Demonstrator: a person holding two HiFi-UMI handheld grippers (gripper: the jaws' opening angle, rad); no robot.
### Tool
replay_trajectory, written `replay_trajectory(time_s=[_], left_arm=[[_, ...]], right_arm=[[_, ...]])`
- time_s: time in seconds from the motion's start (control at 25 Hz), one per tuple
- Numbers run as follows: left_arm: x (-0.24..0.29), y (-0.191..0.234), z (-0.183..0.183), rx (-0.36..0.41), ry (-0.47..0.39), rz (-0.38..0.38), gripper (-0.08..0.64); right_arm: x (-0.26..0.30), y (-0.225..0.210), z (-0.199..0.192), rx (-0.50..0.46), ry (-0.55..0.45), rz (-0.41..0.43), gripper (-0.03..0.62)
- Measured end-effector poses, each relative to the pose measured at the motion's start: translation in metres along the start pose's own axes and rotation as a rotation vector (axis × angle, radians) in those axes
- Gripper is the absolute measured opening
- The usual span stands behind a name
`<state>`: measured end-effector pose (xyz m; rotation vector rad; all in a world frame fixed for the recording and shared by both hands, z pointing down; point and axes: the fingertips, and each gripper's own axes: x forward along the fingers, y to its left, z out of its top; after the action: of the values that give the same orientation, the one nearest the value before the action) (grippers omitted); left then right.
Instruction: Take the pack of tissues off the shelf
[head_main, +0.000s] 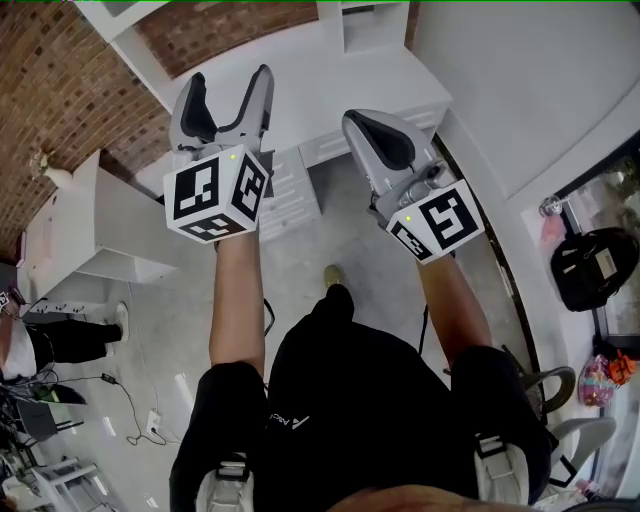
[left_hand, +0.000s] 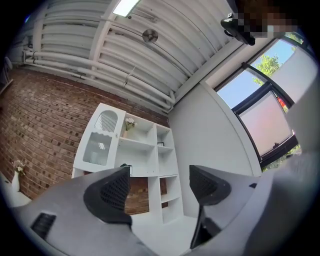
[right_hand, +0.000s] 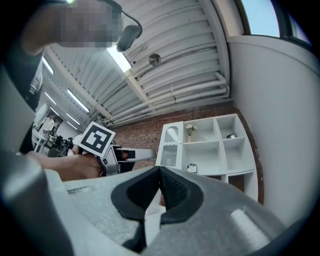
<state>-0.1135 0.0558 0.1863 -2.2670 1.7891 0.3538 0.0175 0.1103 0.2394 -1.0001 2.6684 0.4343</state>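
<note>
1. Left gripper view shows the left gripper (left_hand: 161, 187) released, its jaws standing wide with only air between them. They frame the white shelf (left_hand: 150, 145), which is straight ahead and well apart.
2. The right gripper (right_hand: 160, 172) is clenched on nothing, its pads meeting. It also aims at the shelf from well back.
3. I take the small pale thing with a dark top to be the pack of tissues (right_hand: 191, 168). It sits in the shelf's middle column, in the compartment under the flower vase (right_hand: 189, 131), near the left edge of that board.
4. From the left gripper the pack lies ahead and a little to the left, half hidden behind that gripper's left-hand jaw. From the right gripper it lies ahead and slightly right.
5. Neither gripper looks clearly nearer. The left one, already spread, seems the readier for the reach.
6. The pack's long axis and which way it points are too small to tell from here.
</note>
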Motion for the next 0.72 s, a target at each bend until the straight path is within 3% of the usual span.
replay_trajectory(time_s=[0.72], left_arm=[[0.271, 0.139, -0.071, 0.023, 0.020, 0.110, 0.446]], right_arm=[[0.210, -0.166, -0.090, -0.114, 0.030, 0.010, 0.002]])
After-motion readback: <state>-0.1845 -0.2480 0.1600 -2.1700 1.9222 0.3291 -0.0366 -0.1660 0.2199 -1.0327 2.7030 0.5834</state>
